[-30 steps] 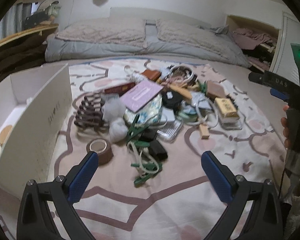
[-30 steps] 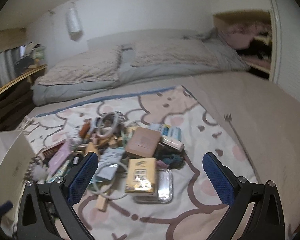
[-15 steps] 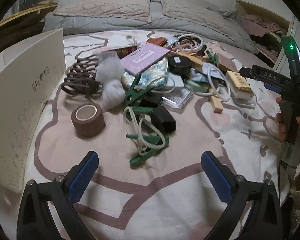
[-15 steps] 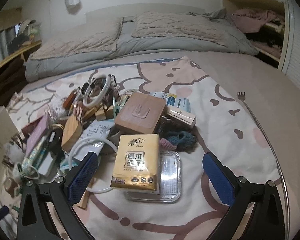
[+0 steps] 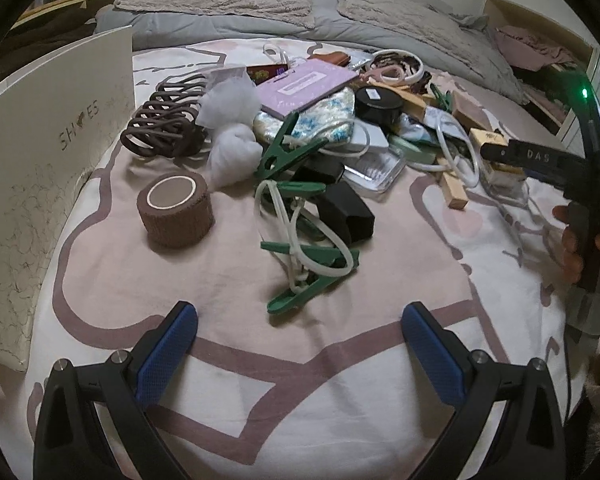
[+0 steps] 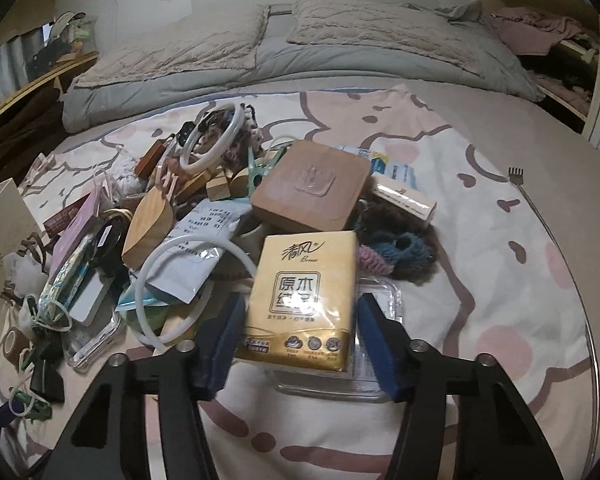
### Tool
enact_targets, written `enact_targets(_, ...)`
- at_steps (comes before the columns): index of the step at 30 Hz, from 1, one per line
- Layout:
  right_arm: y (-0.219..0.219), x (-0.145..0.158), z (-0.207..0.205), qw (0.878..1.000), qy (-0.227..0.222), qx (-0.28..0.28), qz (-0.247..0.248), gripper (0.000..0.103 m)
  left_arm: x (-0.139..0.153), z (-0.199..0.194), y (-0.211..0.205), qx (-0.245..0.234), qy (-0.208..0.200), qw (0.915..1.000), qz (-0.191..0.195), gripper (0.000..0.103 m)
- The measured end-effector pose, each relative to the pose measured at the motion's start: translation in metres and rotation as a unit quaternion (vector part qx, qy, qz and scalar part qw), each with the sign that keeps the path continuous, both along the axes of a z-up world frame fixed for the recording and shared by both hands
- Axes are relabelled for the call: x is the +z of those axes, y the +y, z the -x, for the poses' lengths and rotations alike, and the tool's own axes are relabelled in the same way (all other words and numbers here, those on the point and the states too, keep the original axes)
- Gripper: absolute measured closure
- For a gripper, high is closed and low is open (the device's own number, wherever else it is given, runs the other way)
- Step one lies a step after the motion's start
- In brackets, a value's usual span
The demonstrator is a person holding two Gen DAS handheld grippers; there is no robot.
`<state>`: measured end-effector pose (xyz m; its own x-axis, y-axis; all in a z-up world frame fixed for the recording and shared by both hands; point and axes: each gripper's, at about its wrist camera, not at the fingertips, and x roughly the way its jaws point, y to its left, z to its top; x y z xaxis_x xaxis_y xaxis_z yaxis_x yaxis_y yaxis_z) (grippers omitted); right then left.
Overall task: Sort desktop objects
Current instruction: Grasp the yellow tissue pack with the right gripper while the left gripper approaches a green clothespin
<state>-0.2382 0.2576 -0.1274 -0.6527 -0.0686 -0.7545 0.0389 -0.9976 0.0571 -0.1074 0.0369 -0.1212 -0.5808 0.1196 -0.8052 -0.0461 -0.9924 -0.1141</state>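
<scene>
Tissue pack (image 6: 300, 300) seemingly between right gripper (image 6: 300, 332) pads

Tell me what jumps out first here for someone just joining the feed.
The yellow tissue pack dominates the right wrist view, lying on a clear plastic tray; the right gripper has just been closing, its pads at the pack's sides. Behind it a pile of clutter heaps on the pink blanket. In the left view, the open left gripper faces green clips and a brown tape roll.

The tissue pack (image 6: 300, 300) lies at lower centre of the right wrist view, on a clear tray (image 6: 376, 364), before a square box (image 6: 312, 186). In the left wrist view the tape roll (image 5: 175, 209) sits left of the clips (image 5: 304, 248), the shoe box (image 5: 40, 168) at far left.
</scene>
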Motion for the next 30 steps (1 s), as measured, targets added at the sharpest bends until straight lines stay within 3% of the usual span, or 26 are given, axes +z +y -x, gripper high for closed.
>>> enact_targets(6, -0.002, 0.003, -0.005, 1.0, 0.007, 0.002, -0.004, 0.051, -0.001, 0.002, -0.008, 0.003, -0.015, 0.9994, -0.029, 0.0)
enact_targets(15, 0.002, 0.017, -0.03, 0.999, 0.013, 0.009, 0.041, 0.051, 0.004, 0.003, -0.014, 0.018, 0.004, 0.9983, -0.055, 0.002)
enact_targets(23, -0.012, 0.018, -0.054, 0.995, -0.003, 0.046, 0.088, 0.051, 0.011, 0.009, -0.021, 0.042, 0.02, 0.9962, -0.074, 0.035)
enact_targets(30, -0.028, 0.022, -0.068, 0.992, -0.001, 0.071, 0.105, 0.051, 0.016, 0.005, -0.014, 0.015, 0.03, 0.9971, -0.069, 0.067)
